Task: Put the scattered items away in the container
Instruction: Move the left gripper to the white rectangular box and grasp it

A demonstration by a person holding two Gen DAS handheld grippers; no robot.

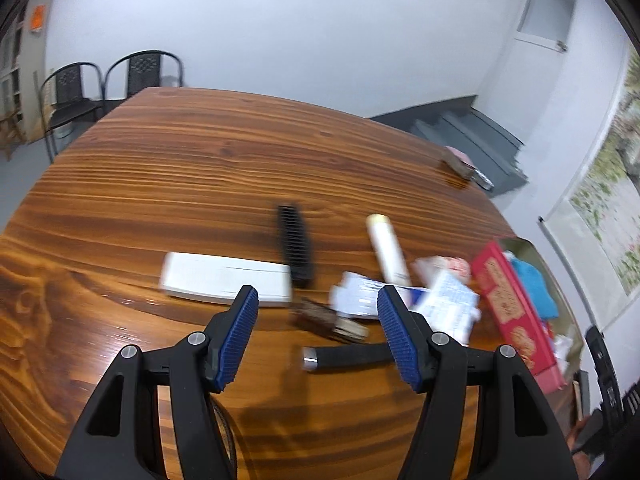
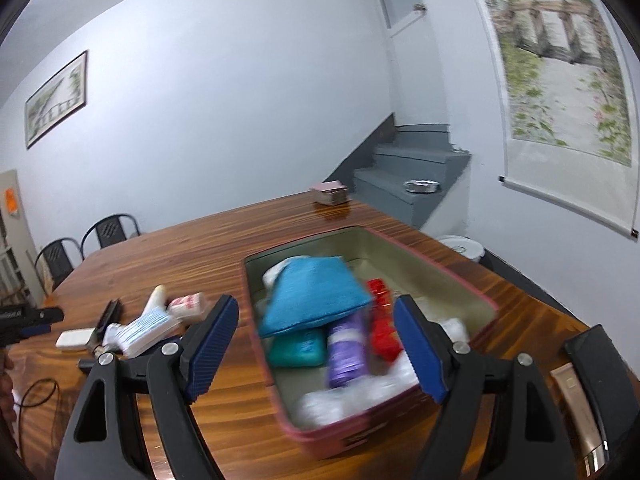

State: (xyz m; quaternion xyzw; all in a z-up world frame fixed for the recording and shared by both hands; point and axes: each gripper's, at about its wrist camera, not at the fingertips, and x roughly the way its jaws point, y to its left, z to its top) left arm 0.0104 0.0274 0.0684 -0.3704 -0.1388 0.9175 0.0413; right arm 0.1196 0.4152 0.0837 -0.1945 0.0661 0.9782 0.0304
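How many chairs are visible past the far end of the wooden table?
2. Both black metal chairs stand side by side beyond the table's far left corner: the left chair and the right chair. Others may be hidden outside the views.

Black grippers, ribbed blue jaws, silver screws.

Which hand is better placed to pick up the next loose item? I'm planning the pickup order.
Left. The left gripper hangs open just above the scattered pile, nearest the black cylindrical pen-like stick. The right gripper faces the already filled pink rectangular tin.
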